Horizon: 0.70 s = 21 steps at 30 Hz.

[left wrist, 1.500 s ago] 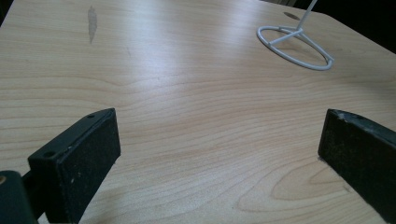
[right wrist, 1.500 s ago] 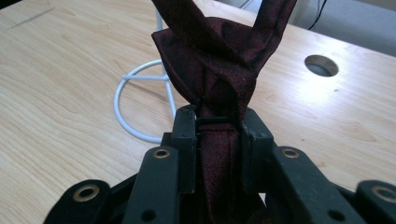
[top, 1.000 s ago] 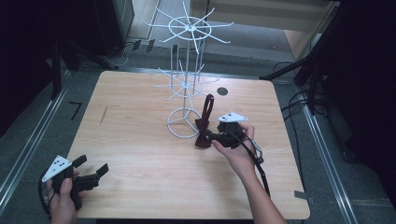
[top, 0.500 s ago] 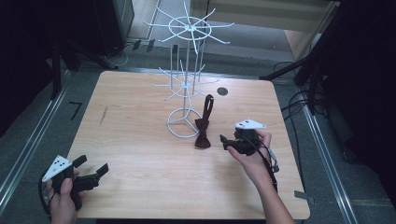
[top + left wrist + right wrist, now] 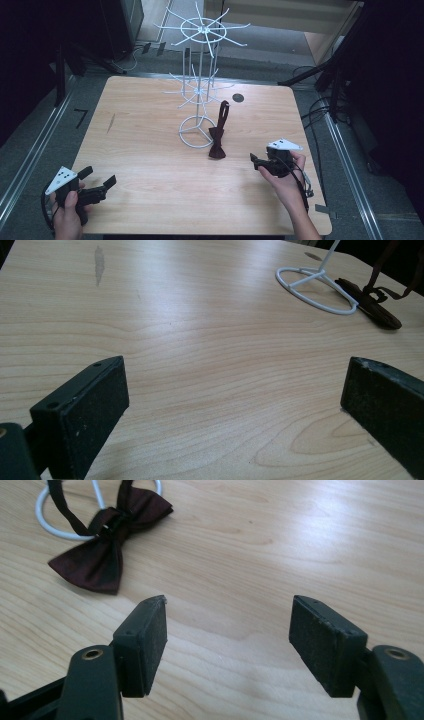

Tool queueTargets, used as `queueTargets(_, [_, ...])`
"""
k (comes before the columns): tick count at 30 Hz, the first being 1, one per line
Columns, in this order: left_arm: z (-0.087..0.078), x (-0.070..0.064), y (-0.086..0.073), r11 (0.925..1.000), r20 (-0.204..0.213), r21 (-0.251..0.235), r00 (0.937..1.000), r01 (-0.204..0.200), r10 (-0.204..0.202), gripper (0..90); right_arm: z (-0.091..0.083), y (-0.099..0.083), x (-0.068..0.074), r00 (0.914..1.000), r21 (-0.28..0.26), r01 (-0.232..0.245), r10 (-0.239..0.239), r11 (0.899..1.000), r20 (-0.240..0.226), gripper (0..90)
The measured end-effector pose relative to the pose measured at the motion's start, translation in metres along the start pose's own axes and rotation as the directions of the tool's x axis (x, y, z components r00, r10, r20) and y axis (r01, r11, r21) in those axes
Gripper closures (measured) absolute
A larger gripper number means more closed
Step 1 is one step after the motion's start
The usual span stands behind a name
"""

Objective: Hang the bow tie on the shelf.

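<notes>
The right gripper (image 5: 259, 161) sits in the lower right of the high view, held in the person's right hand (image 5: 287, 175), its jaws spread with nothing between them. In the right gripper view the two black jaws rise from the bottom edge with bare wood showing in the gap, and the right gripper (image 5: 227, 625) points toward the upper left of that frame, where the bow tie (image 5: 102, 550) lies. The left gripper (image 5: 97, 181) is at the lower left corner of the high view, gripped by the left hand (image 5: 70, 212), with the grey three-cornered plate (image 5: 61, 178) on top; its jaws are also wide apart and hold nothing. In the left gripper view the left gripper (image 5: 235, 390) looks across the table top, with the jaws at the frame's lower left and lower right.

The dark red bow tie (image 5: 217, 142) rests flat on the wooden table (image 5: 150, 150) near the middle of the high view, just beside the ring base of the white wire stand (image 5: 199, 100), touching or overlapping its rim. Its dark strap (image 5: 223, 112) runs upward from the bow toward the stand's lower arms; whether it hangs on one I cannot tell. The bow tie is near the right gripper but apart from it, and well apart from the left. A small dark round spot (image 5: 238, 98) marks the table toward the upper right
</notes>
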<state>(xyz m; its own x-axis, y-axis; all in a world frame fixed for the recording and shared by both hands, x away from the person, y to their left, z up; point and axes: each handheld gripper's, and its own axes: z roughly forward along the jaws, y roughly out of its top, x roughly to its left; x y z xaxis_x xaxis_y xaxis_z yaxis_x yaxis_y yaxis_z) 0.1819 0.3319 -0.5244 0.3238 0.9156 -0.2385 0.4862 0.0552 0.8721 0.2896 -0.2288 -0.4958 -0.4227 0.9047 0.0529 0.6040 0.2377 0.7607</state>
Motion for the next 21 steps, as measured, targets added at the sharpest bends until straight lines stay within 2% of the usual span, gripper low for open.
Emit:
queueTargets(2, [0.000, 0.000, 0.000, 1.0000, 0.000, 0.000, 1.0000, 0.000, 0.000, 0.0, -0.003, -0.007, -0.006, 1.0000, 0.003, -0.006, 0.006, 1.000, 0.006, 32.5])
queueTargets(21, [0.000, 0.000, 0.000, 1.0000, -0.002, 0.000, 1.0000, 0.002, -0.002, 0.0, -0.016, -0.042, -0.035, 0.9968, 0.011, -0.067, 0.066, 0.998, 0.044, 32.7])
